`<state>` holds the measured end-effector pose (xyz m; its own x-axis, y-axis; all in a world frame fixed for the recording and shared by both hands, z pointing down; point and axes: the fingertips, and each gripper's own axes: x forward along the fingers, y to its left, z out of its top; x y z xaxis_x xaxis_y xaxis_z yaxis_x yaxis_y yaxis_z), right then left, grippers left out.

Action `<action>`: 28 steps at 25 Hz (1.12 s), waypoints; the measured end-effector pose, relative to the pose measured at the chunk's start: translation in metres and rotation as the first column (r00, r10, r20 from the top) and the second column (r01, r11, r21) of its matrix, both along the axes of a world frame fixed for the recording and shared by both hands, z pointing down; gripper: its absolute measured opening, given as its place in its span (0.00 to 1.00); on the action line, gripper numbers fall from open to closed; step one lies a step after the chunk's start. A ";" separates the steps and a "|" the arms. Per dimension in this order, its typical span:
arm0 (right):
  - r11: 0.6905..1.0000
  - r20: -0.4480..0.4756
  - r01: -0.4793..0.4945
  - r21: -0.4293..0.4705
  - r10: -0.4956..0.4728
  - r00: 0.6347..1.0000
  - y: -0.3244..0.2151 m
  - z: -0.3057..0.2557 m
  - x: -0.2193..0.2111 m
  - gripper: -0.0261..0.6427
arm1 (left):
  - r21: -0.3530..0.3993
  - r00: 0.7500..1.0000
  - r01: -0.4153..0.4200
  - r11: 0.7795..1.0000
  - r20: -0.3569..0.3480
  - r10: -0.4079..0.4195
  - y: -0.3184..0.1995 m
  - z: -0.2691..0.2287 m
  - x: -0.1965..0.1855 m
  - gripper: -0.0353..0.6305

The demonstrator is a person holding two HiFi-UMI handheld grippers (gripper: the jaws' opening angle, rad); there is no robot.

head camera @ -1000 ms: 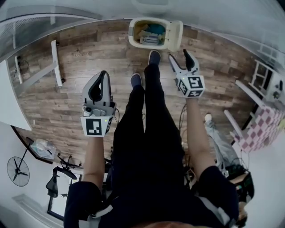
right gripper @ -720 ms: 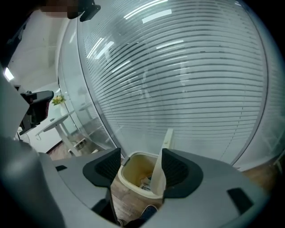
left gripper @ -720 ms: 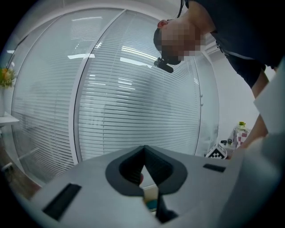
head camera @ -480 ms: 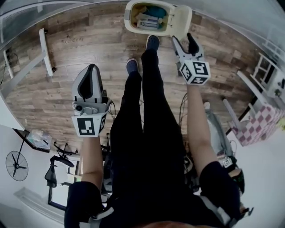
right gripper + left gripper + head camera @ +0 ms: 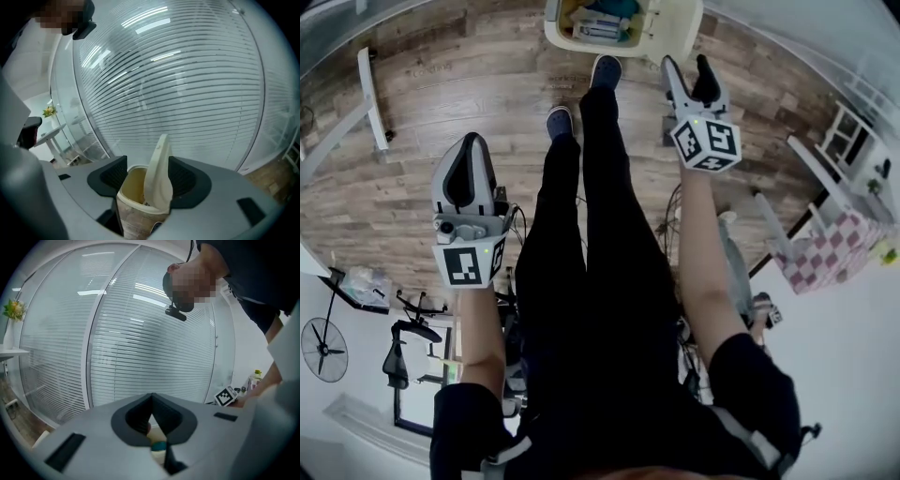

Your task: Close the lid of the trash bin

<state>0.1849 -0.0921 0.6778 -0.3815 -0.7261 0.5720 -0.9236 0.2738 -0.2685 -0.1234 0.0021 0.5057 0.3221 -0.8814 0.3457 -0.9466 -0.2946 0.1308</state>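
Observation:
The cream trash bin (image 5: 555, 33) stands on the wood floor at the top edge of the head view, with rubbish showing inside. Its lid (image 5: 680, 23) is swung up on the right side. My right gripper (image 5: 687, 67) is open, a short way in front of the lid. In the right gripper view the upright lid (image 5: 158, 173) and the bin's mouth (image 5: 131, 185) sit between the two spread jaws. My left gripper (image 5: 472, 145) is shut, held lower left and well back from the bin. Its jaws meet at the tips in the left gripper view (image 5: 151, 397).
The person's legs and shoes (image 5: 605, 70) stand just in front of the bin. White frame legs (image 5: 370, 89) lie at the far left, a checkered chair (image 5: 830, 253) at the right, a fan (image 5: 323, 349) at lower left. A curved glass wall with blinds (image 5: 187, 93) rises behind the bin.
The bin has slid up to the top edge of the head view as the person stepped closer. The right gripper has come nearer the lid; the left one has drifted down and left.

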 end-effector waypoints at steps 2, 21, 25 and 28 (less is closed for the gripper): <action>1.000 0.007 -0.020 -0.013 0.020 1.000 0.001 0.006 0.002 0.43 | 0.002 1.000 0.004 1.000 0.000 -0.004 -0.002 0.002 -0.001 0.06; 0.939 -0.015 0.337 -0.070 -0.339 0.941 0.002 0.044 -0.133 0.43 | -0.037 0.999 0.037 0.999 0.006 -0.037 0.003 0.025 -0.017 0.06; 0.928 -0.034 0.363 -0.081 -0.366 0.930 0.000 0.055 -0.149 0.43 | -0.047 0.999 0.051 0.998 0.016 -0.050 0.005 0.031 -0.028 0.06; 0.924 -0.042 0.373 -0.082 -0.377 0.925 -0.001 0.061 -0.158 0.43 | -0.050 0.998 0.062 0.997 0.019 -0.061 0.007 0.034 -0.035 0.06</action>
<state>0.0268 -0.0933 0.7391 -0.5839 -0.4928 0.6452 -0.7712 0.5850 -0.2511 -0.1584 0.0087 0.5395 0.2611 -0.8807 0.3952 -0.9651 -0.2292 0.1269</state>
